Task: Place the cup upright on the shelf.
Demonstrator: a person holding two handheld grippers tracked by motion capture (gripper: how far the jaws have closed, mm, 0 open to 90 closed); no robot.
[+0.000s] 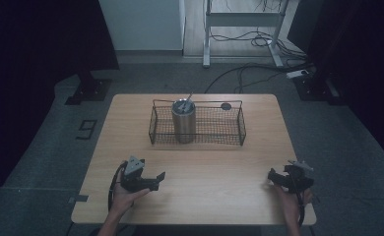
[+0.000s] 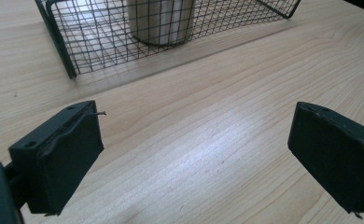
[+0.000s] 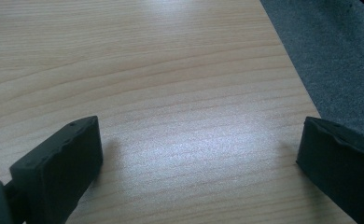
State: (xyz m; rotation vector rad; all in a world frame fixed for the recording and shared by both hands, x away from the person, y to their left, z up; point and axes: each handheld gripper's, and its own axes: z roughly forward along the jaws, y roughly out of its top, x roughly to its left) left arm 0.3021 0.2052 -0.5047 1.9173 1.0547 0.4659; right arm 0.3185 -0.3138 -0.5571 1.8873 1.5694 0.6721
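Jaws of both the left gripper (image 1: 153,181) and right gripper (image 1: 274,178) gape empty, well short of the wire basket (image 1: 198,139) holding a steel cup (image 1: 183,121).

A light wooden tabletop (image 1: 219,187) with rounded corners stands on a grey carpeted floor (image 1: 347,147). Beyond the tabletop's far edge a pale wall panel (image 1: 141,22) rises, and to its right stands a white metal frame (image 1: 241,22) with two feet on the floor. Dark cables (image 1: 244,73) loop across the floor between that frame and the tabletop, near a white power strip (image 1: 297,74). Black drapes (image 1: 27,44) darken both sides of the room. Soft light gleams on the wood grain.
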